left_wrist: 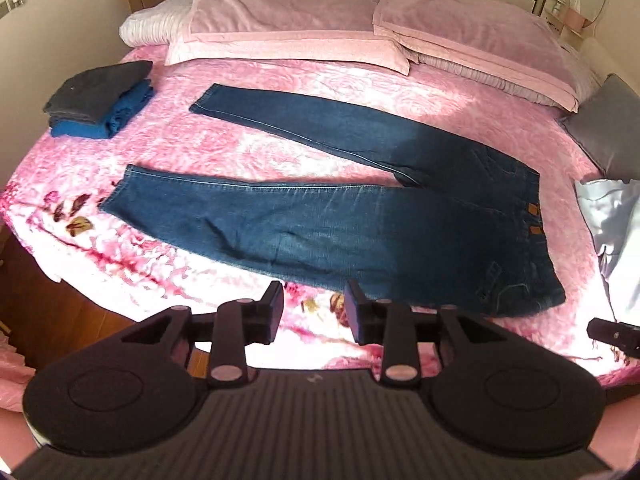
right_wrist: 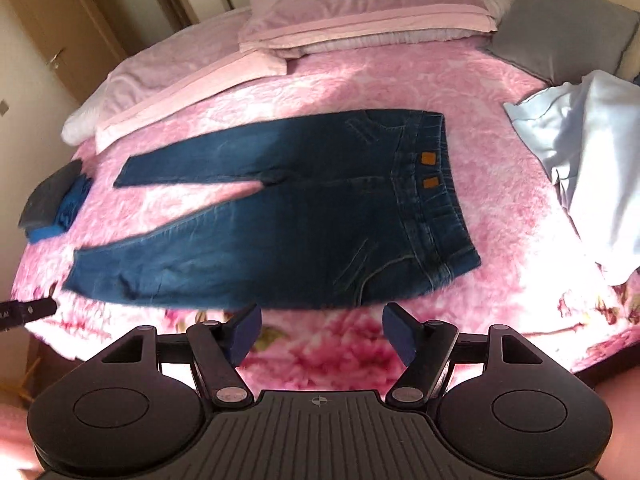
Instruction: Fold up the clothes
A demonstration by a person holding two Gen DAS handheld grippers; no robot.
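Observation:
A pair of dark blue jeans (left_wrist: 320, 224) lies flat on the pink floral bed (left_wrist: 200, 152), legs spread apart toward the left and waistband with two tan patches on the right. My left gripper (left_wrist: 314, 308) hovers above the bed's near edge, just short of the nearer leg, open with nothing between its fingers. In the right wrist view the jeans (right_wrist: 280, 220) fill the middle, and my right gripper (right_wrist: 322, 324) stands wide open above the near edge, below the hip area, holding nothing. One fingertip of each gripper shows at the edge of the other's view.
A folded stack of dark grey and blue clothes (left_wrist: 100, 96) sits at the bed's far left. Pink pillows (left_wrist: 280, 28) line the head. A grey cushion (right_wrist: 560, 28) and a crumpled light blue garment (right_wrist: 592, 160) lie on the right. Wooden floor (left_wrist: 60, 320) shows at lower left.

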